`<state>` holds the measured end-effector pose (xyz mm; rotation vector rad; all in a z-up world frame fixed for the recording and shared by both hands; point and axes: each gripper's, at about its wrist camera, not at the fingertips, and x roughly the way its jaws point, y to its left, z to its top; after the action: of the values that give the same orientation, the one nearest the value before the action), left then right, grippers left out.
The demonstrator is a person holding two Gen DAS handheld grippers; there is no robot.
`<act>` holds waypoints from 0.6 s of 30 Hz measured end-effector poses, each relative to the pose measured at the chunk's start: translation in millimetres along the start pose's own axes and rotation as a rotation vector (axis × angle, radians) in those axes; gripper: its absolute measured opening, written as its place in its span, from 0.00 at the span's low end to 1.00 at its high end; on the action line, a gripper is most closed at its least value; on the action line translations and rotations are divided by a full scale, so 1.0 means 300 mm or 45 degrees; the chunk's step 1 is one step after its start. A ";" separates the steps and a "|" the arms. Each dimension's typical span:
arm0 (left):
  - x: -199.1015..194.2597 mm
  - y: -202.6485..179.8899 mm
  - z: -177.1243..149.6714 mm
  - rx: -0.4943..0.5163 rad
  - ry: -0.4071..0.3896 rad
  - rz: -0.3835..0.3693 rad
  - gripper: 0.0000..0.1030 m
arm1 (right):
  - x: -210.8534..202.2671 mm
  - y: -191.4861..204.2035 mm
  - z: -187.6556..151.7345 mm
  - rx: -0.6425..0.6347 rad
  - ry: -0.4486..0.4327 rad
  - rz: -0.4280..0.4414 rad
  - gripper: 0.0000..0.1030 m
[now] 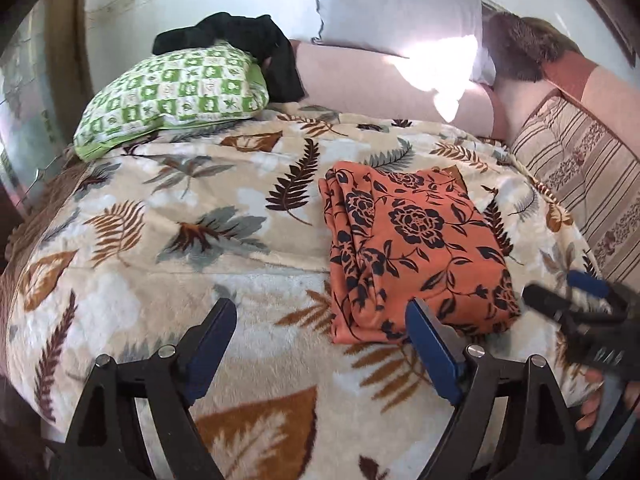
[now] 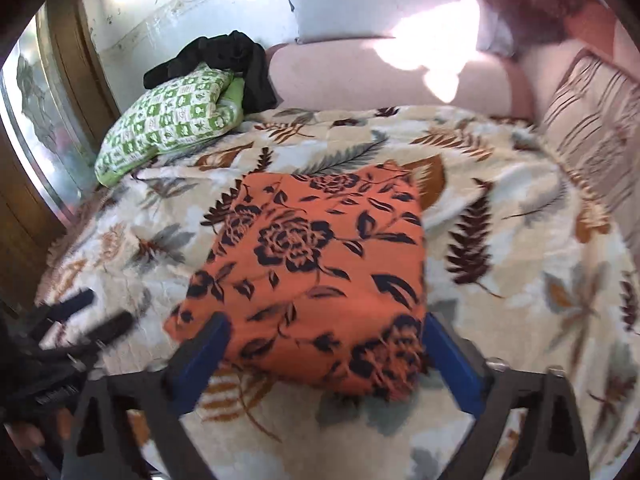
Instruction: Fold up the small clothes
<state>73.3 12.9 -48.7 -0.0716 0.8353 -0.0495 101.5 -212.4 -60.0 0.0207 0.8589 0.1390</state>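
With both claws spread wide and holding nothing, the fold on this piece looks finished. Left claw (image 1: 320,328) hangs over bare blanket (image 1: 160,248), its right finger crossing the near edge of the orange cloth (image 1: 408,248); whether it touches I cannot tell. Right claw (image 2: 326,344) brackets the cloth's near edge, pads not pressing as far as I can see. Cloth lies as a compact folded rectangle, layers stacked along its left side, right of centre on the blanket. Left to do, my guess: the black garment (image 1: 248,44) heaped on the green pillow (image 1: 172,96) at the back, unfolded. Hard to read: right view is blurred, each claw shows only as a dark smear in the other's view, sun glare (image 1: 444,68) washes out the bolster, cloth underside hidden.
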 end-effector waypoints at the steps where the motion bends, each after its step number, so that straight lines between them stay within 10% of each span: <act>1: -0.029 -0.001 -0.011 -0.004 -0.012 0.019 0.84 | -0.023 -0.004 -0.023 0.014 0.013 -0.030 1.00; 18: -0.202 -0.091 -0.035 0.048 -0.057 0.026 0.85 | -0.216 0.036 -0.104 -0.039 -0.061 -0.090 1.00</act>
<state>24.4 -10.3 -8.6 -0.0287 0.7900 -0.0442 34.8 -211.4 -30.7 -0.0346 0.8089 0.0852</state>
